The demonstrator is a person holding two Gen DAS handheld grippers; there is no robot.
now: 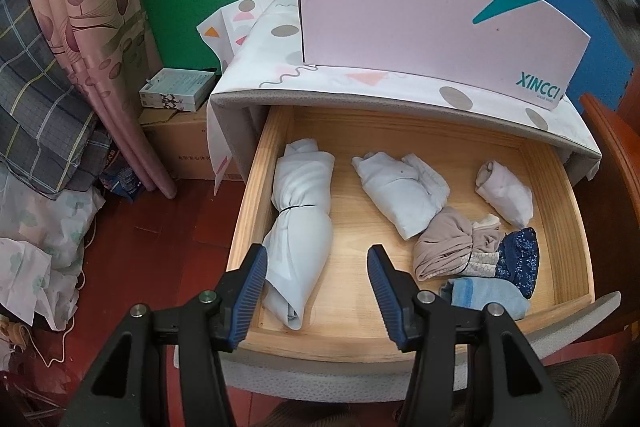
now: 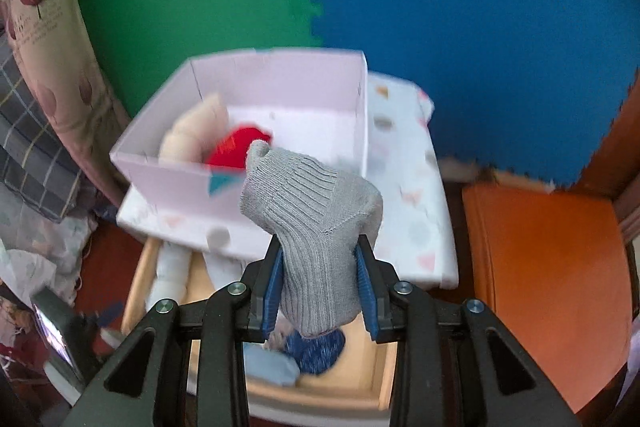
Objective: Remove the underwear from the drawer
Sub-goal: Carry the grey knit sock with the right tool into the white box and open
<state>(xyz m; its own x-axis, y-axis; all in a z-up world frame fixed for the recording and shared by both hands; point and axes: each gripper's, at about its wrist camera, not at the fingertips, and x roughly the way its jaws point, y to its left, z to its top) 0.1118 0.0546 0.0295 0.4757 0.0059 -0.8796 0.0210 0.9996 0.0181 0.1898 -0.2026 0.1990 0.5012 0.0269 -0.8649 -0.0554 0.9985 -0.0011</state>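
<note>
Grey sock (image 2: 316,227) is clamped in the right gripper (image 2: 320,283) fingers above the drawer (image 1: 256,187), release into the box (image 2: 160,183) judged next, while left gripper (image 1: 318,291) fingers are held apart, empty.

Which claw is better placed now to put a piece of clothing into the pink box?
Probably the right claw: it is shut on the grey knitted item, just before the pink box. The left claw is open, over the drawer.

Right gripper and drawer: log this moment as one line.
right gripper: shut on grey sock, above drawer | left gripper: open, empty | pink box: holds red and beige items
</note>
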